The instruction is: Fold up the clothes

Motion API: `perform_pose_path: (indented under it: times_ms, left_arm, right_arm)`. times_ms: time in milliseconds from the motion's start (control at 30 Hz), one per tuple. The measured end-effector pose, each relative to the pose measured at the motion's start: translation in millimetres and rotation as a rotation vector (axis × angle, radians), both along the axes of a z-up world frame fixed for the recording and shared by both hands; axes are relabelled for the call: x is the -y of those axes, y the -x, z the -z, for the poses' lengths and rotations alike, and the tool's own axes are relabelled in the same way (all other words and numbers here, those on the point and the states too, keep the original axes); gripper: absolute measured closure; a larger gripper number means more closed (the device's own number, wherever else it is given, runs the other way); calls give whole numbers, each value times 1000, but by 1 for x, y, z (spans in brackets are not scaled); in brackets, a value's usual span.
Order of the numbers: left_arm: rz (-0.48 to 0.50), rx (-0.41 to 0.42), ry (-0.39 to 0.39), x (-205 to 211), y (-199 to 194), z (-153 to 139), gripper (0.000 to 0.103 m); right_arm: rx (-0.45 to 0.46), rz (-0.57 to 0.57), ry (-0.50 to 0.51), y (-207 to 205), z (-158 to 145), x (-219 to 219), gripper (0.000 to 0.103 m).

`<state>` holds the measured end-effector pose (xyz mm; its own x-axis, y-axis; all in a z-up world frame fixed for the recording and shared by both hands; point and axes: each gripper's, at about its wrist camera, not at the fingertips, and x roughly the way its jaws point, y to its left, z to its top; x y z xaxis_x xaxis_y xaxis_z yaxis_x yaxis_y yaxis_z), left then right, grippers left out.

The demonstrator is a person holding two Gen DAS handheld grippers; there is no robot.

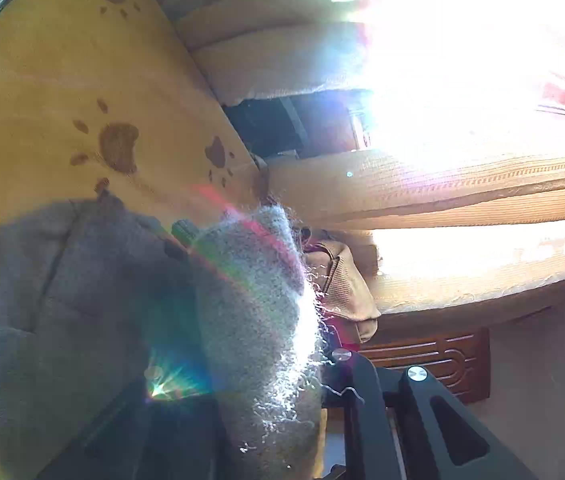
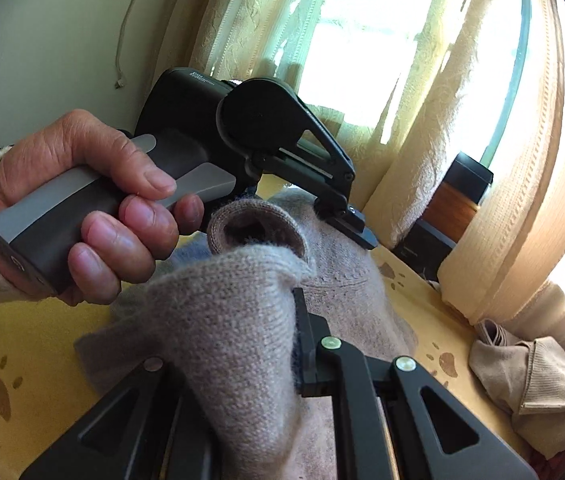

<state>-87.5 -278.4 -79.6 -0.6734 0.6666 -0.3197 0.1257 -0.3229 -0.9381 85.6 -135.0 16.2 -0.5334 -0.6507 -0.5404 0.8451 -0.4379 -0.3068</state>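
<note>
With both grippers pinching the grey-beige knit sweater (image 2: 218, 320), it hangs lifted over the yellow paw-print blanket (image 2: 10, 340): right gripper (image 2: 282, 364) clamps a fold, left gripper (image 2: 342, 220) nips the far edge. Mid-fold; next, lay it flat, aligned.

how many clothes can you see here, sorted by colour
grey-brown knit sweater: 1, pinched by both the left gripper and the right gripper
beige garment lying on the yellow paw-print cover: 1
total: 2
</note>
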Motion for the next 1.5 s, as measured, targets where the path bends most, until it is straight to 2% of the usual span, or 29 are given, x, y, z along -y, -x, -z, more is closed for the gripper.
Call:
perform_pose_path:
  times_ms: [133, 333, 400, 533, 567, 600, 667, 733, 800, 867, 933, 1000, 1033, 1067, 1133, 1267, 1400, 1500]
  left_arm:
    - [-44, 9, 69, 33, -27, 4, 88]
    - [-78, 94, 97, 60, -52, 49, 88]
    - [-82, 102, 118, 61, -52, 56, 88]
    - [-83, 108, 206, 59, -51, 58, 88]
    - [-82, 111, 226, 59, -51, 58, 88]
    - [-77, 118, 236, 59, -51, 58, 88]
    - [-76, 131, 242, 62, -52, 56, 88]
    - [-91, 135, 240, 71, -63, 47, 88]
    - [-110, 130, 278, 74, -72, 30, 88]
    - [-121, 105, 361, 71, -81, 8, 86]
    - [-124, 68, 432, 61, -90, -14, 84]
    - [-112, 30, 474, 48, -96, -32, 79]
    - [-101, 20, 481, 41, -97, -36, 70]
    - [-89, 11, 488, 35, -98, -40, 56]
    - [-68, 1, 490, 27, -99, -43, 41]
    - [-67, 26, 497, 28, -106, -38, 41]
    - [-114, 66, 474, 47, -126, -25, 41]
    - [-154, 119, 448, 64, -138, -11, 41]
  right_arm:
    - [10, -68, -23, -12, 9, 32, 92]
    - [51, -149, -145, -27, 52, 74, 90]
    - [43, -163, -170, -32, 59, 76, 73]
    - [32, -190, -193, -41, 62, 75, 49]
    - [59, -193, -184, -40, 60, 72, 43]
    - [112, -205, -150, -39, 53, 63, 40]
    - [216, -226, -79, -37, 39, 46, 40]
    - [297, -211, 36, -29, 18, 13, 40]
    - [332, -123, 130, -13, 3, -20, 41]
    - [300, 1, 163, 3, 0, -49, 41]
    - [271, 74, 152, 11, 4, -57, 40]
    - [302, 63, 159, 12, 9, -58, 40]
    - [295, 42, 146, 3, 13, -53, 40]
    - [267, 16, 120, -7, 18, -45, 41]
    - [224, -32, 50, -19, 32, -26, 41]
    - [231, -59, -84, -19, 59, -14, 41]
    - [264, -37, 29, -9, 38, -48, 39]
    - [240, 7, 29, 0, 28, -78, 32]
